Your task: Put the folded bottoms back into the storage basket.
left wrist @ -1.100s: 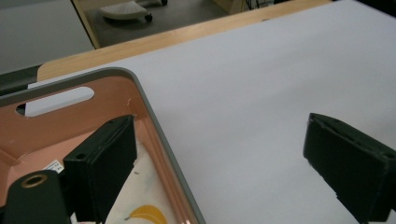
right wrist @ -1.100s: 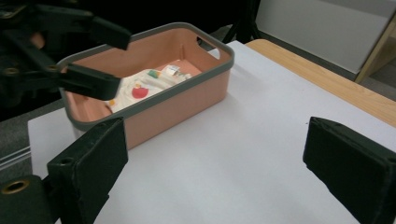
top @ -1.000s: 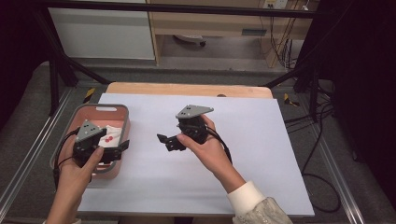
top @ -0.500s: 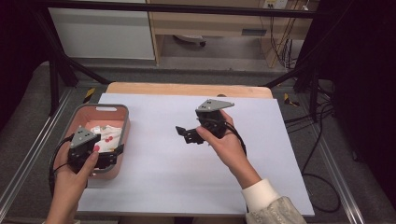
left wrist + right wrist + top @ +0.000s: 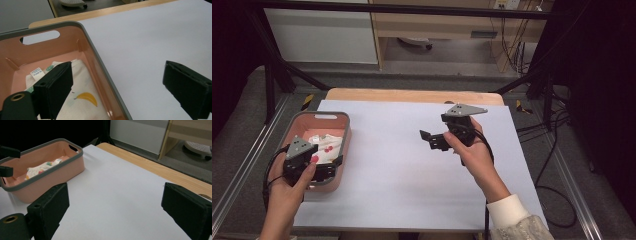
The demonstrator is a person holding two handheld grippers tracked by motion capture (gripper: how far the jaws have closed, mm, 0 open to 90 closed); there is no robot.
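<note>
We find a pink rectangular plastic basket with a grey rim (image 5: 337,116) standing at the left edge of the white sheet-covered table (image 5: 402,195), its handle slot on the far wall. Inside it lies a folded white cloth with small coloured prints (image 5: 328,145); in the left gripper view this cloth (image 5: 82,82) shows a yellow crescent motif and a white label at its far end.

The left gripper (image 5: 319,171), held in the person's left hand (image 5: 284,190), sits over the basket's near end. We note its jaws spread wide and holding nothing: in the left gripper view one jaw hangs above the cloth inside the basket, the other above the bare table outside the rim.

The right gripper (image 5: 428,140), held in the right hand (image 5: 472,152), is above the table's middle, well apart from the basket, pointing leftward toward it. Its jaws likewise stand wide apart and empty
</note>
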